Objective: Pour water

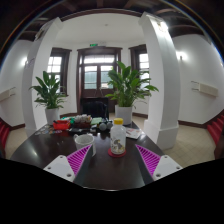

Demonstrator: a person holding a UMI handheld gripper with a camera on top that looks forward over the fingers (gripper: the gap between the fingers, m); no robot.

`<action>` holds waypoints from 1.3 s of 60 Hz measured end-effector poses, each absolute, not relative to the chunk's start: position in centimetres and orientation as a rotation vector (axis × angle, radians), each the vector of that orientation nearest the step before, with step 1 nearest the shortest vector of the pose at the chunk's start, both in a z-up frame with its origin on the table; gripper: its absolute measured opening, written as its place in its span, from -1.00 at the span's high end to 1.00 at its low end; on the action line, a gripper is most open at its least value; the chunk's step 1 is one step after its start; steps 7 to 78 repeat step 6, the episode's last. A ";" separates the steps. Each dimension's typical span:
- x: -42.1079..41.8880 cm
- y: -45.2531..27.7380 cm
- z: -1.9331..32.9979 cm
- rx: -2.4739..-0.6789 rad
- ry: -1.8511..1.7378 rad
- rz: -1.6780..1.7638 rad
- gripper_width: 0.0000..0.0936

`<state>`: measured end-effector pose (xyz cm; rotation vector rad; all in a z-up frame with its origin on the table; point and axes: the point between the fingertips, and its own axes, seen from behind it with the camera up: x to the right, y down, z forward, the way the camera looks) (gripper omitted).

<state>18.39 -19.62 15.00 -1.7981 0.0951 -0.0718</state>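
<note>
A clear bottle (118, 139) with a yellow cap and a pale label stands upright on a red coaster (118, 153) on the dark round table (105, 172). It stands just ahead of my gripper (114, 158), between the two magenta pads (80, 157), with a wide gap on each side. The fingers are open and hold nothing. A white cup (84, 140) stands left of the bottle, beside the left pad.
Several small items, one red (62, 126), lie at the table's far side. Two potted plants (50, 95) (126, 88) stand behind, with a white pillar (160, 80) to the right and a dark-framed door (98, 75) beyond.
</note>
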 end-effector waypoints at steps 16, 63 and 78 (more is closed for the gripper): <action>18.6 -19.7 15.6 -1.771 0.102 -0.083 -0.80; 18.6 -19.7 15.6 -1.771 0.102 -0.083 -0.80; 18.6 -19.7 15.6 -1.771 0.102 -0.083 -0.80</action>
